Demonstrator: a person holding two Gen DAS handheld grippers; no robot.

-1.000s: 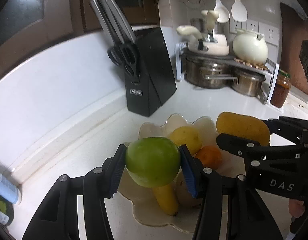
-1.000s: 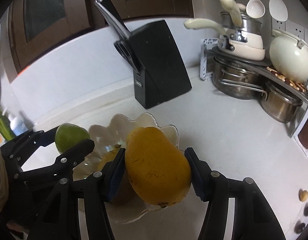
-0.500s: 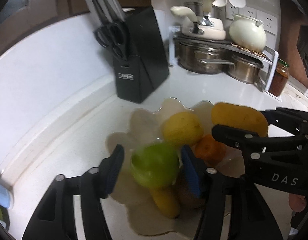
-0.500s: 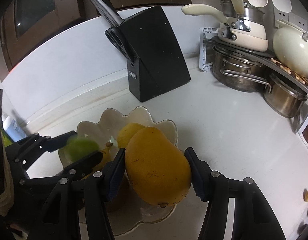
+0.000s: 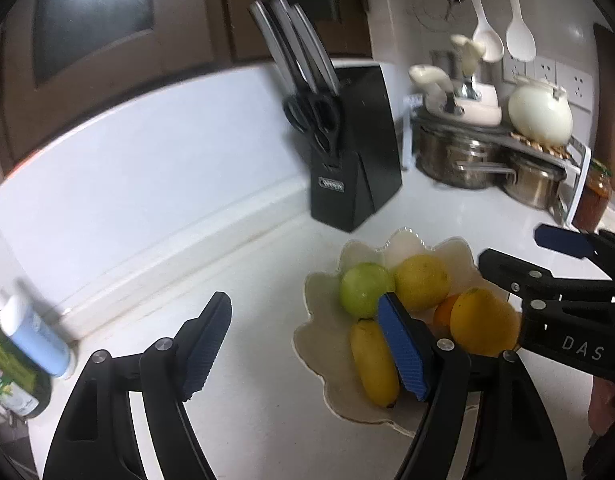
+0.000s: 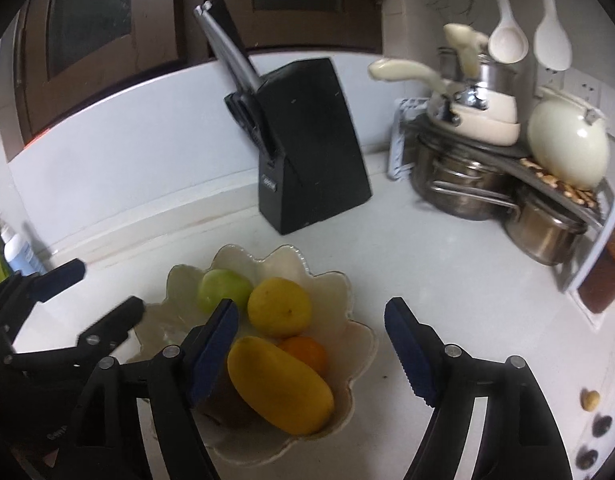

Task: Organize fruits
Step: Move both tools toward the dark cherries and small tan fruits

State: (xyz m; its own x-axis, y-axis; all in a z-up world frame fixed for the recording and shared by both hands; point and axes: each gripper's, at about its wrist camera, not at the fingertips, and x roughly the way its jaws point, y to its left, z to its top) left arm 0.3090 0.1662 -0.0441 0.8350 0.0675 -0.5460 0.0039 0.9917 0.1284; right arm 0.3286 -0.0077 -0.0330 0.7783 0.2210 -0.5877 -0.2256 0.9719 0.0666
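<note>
The left gripper (image 5: 303,344) hovers low over the white bench (image 5: 247,264), jaws spread wide and empty, its right finger just in front of the scalloped bowl (image 5: 407,240). That bowl holds the green apple (image 5: 363,288), banana (image 5: 373,362), lemon (image 5: 421,280), orange (image 6: 305,354) and mango (image 6: 279,384). The right gripper (image 6: 311,350) hangs over the bowl's near side, jaws released and empty, its left finger hiding a dark item there.

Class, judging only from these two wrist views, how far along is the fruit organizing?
Done: green apple, lemon, orange, mango and banana lie in the scalloped bowl. In hand: nothing; left gripper and right gripper are open. Left: no loose fruit visible.
</note>
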